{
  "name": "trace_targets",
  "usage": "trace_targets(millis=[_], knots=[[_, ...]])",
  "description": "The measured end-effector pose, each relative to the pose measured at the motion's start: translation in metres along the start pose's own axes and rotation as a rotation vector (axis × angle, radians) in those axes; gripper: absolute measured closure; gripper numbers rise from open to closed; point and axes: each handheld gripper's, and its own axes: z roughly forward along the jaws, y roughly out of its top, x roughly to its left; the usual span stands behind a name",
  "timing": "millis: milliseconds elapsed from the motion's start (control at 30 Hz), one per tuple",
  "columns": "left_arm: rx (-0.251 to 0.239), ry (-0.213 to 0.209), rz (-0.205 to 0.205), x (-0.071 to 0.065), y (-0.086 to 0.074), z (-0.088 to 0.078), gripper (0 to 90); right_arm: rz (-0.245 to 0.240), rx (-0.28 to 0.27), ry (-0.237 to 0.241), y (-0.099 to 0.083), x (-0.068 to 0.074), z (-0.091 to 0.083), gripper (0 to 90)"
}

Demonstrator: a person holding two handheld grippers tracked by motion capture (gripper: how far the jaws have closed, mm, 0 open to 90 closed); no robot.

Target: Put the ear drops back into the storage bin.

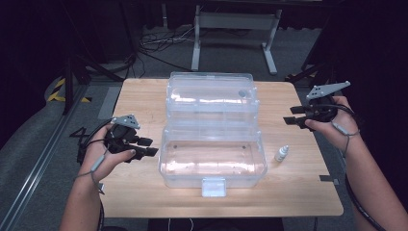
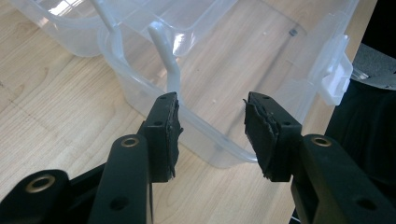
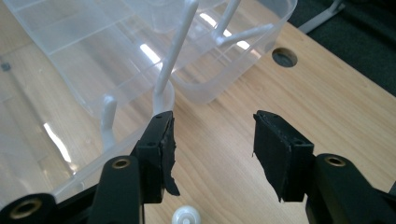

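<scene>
Dropper bottle (image 1: 282, 153), small, white, plastic with a pointed cap, stands upright on the pale wooden worktop (image 1: 144, 192), just beside the right end of the clear plastic storage box (image 1: 211, 163) and apart from it. I judge this bottle to be the item to be placed in the open box. It lies nearer to me than the right tongs (image 1: 290, 118), below and slightly left of them in the high view; its long axis is vertical. In the right gripper view its round white cap (image 3: 186, 217) shows at the bottom edge, between the two jaws. My right hand is clearly the nearer; the left tongs (image 1: 149, 147) sit across the box, near its left end wall.

Right tongs: jaws well apart, holding nothing, touching nothing. Left tongs (image 2: 212, 128): jaws likewise apart and empty, aimed at the box's near corner, apart from the rim.

Farther back, the box's hinged clear lid (image 1: 210, 96) stands open, with white wire supports (image 3: 175, 51) rising between the tiers.
</scene>
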Motion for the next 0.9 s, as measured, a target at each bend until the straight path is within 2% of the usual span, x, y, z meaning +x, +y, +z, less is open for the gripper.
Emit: trace_targets(millis=[33, 233, 567, 900], knots=[[0.001, 0.000, -0.003, 0.001, -0.001, 0.000, 55.0, -0.004, 0.022, 0.005, 0.000, 0.000, 0.001, 48.5], [0.001, 0.003, -0.013, 0.003, -0.002, -0.001, 54.9, -0.014, 0.065, 0.017, -0.001, 0.001, 0.005, 48.6], [0.007, 0.006, -0.025, 0.005, -0.005, -0.002, 55.0, -0.040, 0.214, 0.057, -0.005, 0.003, 0.021, 48.7], [0.009, 0.014, -0.043, 0.007, -0.010, -0.003, 54.9, -0.058, 0.316, 0.080, -0.010, 0.005, 0.034, 48.7]])
